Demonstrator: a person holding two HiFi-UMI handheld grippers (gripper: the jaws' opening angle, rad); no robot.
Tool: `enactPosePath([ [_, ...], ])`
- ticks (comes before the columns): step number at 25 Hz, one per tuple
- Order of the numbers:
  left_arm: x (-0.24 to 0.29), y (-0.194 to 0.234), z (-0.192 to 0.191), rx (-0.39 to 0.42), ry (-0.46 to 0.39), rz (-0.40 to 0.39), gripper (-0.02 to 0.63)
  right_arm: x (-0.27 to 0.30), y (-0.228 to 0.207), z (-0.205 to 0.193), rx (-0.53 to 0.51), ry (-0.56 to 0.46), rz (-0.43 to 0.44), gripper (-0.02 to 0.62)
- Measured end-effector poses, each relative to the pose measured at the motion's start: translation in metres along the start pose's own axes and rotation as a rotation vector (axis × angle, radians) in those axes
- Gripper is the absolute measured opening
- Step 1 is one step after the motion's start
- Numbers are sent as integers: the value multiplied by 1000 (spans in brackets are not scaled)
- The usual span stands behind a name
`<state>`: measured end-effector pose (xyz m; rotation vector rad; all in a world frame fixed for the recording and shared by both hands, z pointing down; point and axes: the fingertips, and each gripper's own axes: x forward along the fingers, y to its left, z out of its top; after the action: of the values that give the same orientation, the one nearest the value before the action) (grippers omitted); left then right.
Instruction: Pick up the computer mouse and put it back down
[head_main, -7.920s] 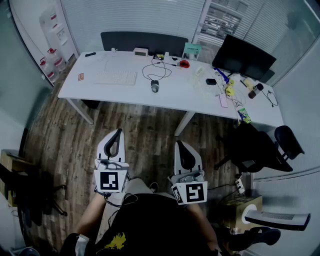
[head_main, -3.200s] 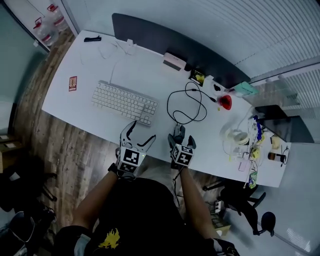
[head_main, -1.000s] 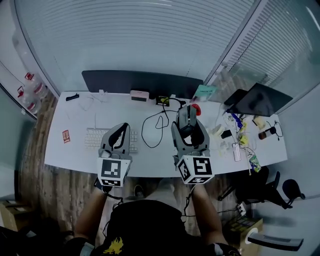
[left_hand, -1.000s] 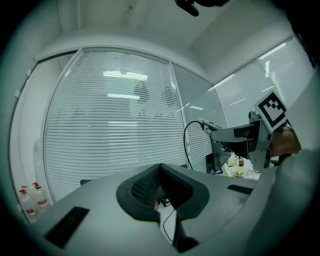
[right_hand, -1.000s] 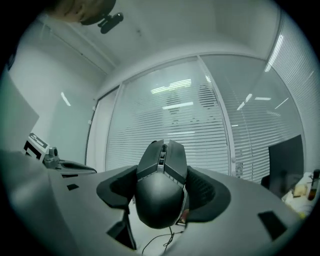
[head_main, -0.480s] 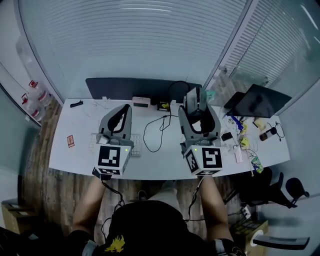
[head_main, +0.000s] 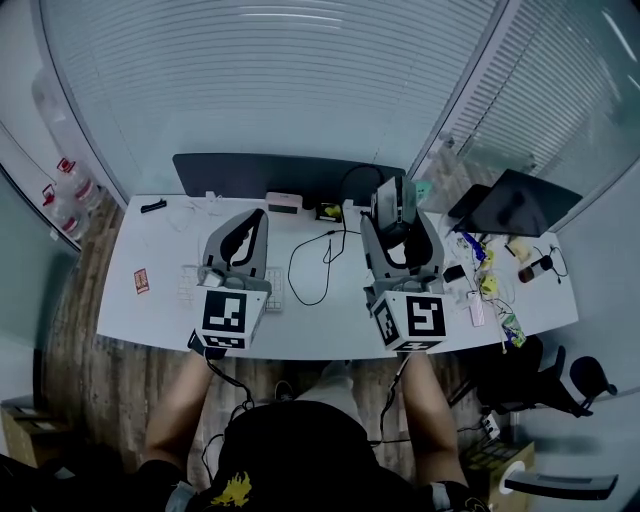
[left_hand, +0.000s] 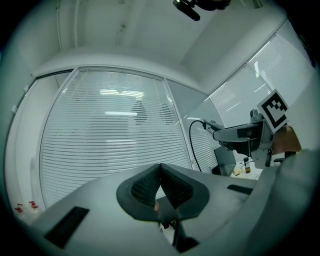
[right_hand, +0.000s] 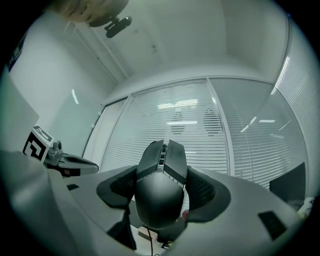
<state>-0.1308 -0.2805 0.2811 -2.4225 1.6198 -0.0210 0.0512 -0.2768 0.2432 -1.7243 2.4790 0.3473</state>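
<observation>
The black, angular plastic computer mouse (right_hand: 159, 192) sits clamped by its flanks in the right gripper (head_main: 396, 222), raised above the white worktop (head_main: 150, 300). It looks light, rigid and smooth-sided, so this side hold seems right. The left gripper (left_hand: 160, 174) is closed on nothing.

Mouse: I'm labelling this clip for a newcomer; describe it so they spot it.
Above the white desk, find the right gripper. The mouse sits clamped between its jaws, off the desk. It alone is dark, angular and trails a black cable.
</observation>
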Motion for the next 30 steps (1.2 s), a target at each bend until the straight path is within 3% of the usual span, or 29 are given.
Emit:
enactPosePath([
  [7, 6, 1, -11, -15, 16, -6, 14, 3, -5, -8, -15, 21, -22, 307],
  [18, 27, -10, -44, -41, 62, -13, 14, 11, -20, -52, -20, 105, -25, 307],
  [30, 42, -35, -105, -61, 151, -20, 14, 3, -49, -153, 32, 290, -64, 307],
])
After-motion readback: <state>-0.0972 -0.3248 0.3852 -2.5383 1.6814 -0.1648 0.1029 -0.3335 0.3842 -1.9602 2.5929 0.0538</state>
